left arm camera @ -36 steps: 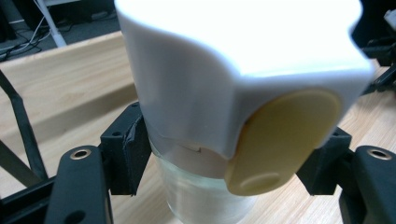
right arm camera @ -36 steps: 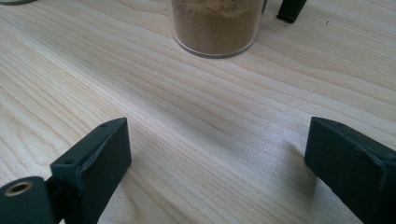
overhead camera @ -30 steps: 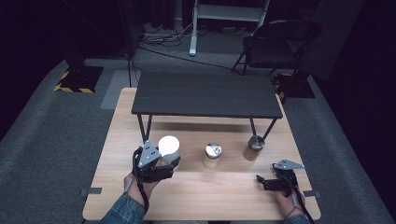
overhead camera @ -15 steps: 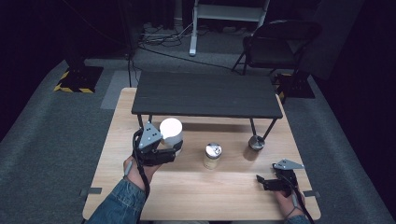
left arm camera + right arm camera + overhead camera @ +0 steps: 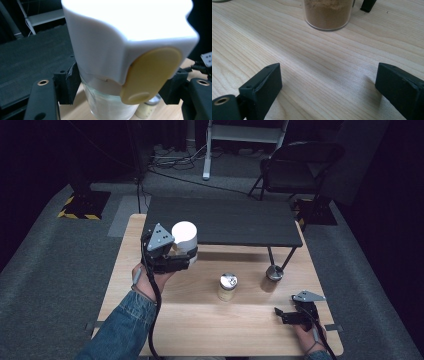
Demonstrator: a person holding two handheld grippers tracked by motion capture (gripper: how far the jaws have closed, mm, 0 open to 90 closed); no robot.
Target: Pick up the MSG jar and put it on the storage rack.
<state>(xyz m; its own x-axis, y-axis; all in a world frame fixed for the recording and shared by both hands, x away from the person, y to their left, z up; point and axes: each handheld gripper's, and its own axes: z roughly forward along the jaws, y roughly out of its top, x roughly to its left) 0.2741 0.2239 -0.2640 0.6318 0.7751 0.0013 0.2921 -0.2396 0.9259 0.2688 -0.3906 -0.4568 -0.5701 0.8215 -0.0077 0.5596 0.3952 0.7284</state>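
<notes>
Raised: left tool [image 5: 186,256] clamps white-capped jar [image 5: 184,238] above table | right tool [image 5: 280,314] wide, resting

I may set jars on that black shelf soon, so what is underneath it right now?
Under the black shelf a metal-lidded jar stands by its front right leg on the wooden table. The tabletop farther back is hidden by the shelf top.

Jar [image 5: 184,241]: clear glass, white contents, white cap with a yellow flip tab. Upright, clamped between black jaws, raised off the wooden table beside the black shelf.
</notes>
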